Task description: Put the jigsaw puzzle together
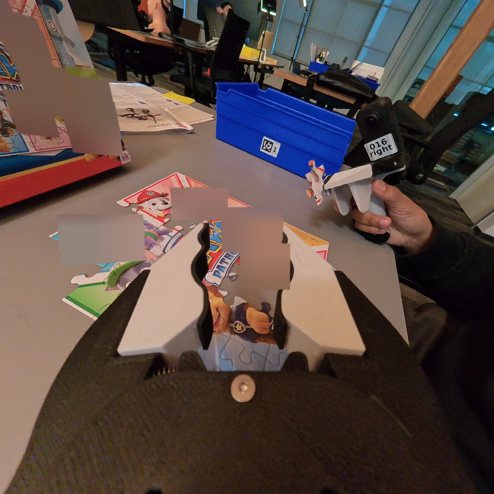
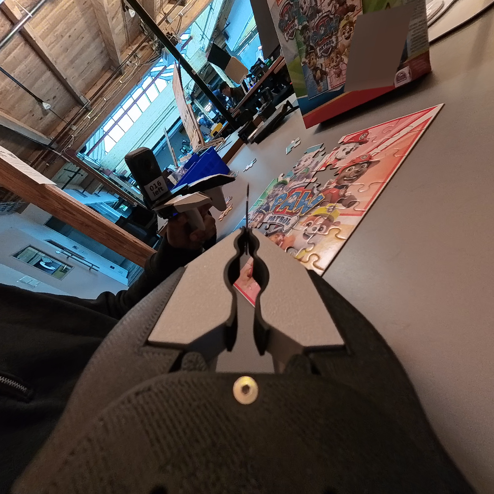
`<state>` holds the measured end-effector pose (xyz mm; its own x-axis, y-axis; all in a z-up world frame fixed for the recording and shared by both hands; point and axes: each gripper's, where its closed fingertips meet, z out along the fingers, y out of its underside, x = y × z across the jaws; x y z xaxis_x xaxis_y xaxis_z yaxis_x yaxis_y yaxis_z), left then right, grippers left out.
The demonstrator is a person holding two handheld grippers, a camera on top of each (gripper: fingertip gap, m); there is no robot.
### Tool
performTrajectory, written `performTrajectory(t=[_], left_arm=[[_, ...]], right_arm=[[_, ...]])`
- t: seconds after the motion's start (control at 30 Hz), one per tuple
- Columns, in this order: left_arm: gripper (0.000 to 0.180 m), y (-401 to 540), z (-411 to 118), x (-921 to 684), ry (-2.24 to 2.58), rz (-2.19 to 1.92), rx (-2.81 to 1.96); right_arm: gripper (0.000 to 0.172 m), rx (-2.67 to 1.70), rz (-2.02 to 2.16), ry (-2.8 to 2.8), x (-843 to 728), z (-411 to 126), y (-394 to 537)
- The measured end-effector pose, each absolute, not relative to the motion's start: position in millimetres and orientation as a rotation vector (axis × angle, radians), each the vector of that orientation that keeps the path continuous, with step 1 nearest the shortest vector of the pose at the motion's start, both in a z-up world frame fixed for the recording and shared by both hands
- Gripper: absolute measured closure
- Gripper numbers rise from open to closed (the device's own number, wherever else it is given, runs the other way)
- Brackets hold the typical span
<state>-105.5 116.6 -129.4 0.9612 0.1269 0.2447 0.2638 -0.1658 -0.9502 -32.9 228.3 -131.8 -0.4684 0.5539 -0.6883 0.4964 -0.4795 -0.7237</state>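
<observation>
The right gripper [image 1: 324, 184] is pinching a loose puzzle piece [image 1: 315, 184], white with red and blue marks, at one edge, both fingertips pressed flat against its faces, and it is holding it in the air above the grey table [image 1: 254, 160], off to the right of the puzzle [image 2: 347, 203] and just in front of the blue bin [image 1: 280, 120]. From its own camera the piece is showing edge-on as a thin dark line standing out past the closed tips. To my eye a grip this near the rim wants steady pressure, and the piece would be easier to handle turned flat, face up, parallel to the table. The hand [image 1: 393, 216] is wrapped round the handle below, with the fingers pointing left and slightly down towards the puzzle. The left gripper [image 1: 244, 235] is hanging low over the near part of the puzzle with its jaws standing apart and nothing between them but the picture beneath; a few gaps are showing in the assembled area. A puzzle box [image 1: 53, 165] is standing at the far left, and a few spare pieces [image 2: 227, 208] are lying beyond the puzzle.
</observation>
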Motion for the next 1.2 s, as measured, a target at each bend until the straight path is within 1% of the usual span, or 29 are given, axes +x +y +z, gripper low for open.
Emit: performTrajectory(t=[1.2], left_arm=[[0.132, 116.7, -130.1, -105.9, -0.299, -0.136, -1.744]], right_arm=[[0.172, -1.592, 2.16, -1.565, -32.5, -130.0, 229.0]])
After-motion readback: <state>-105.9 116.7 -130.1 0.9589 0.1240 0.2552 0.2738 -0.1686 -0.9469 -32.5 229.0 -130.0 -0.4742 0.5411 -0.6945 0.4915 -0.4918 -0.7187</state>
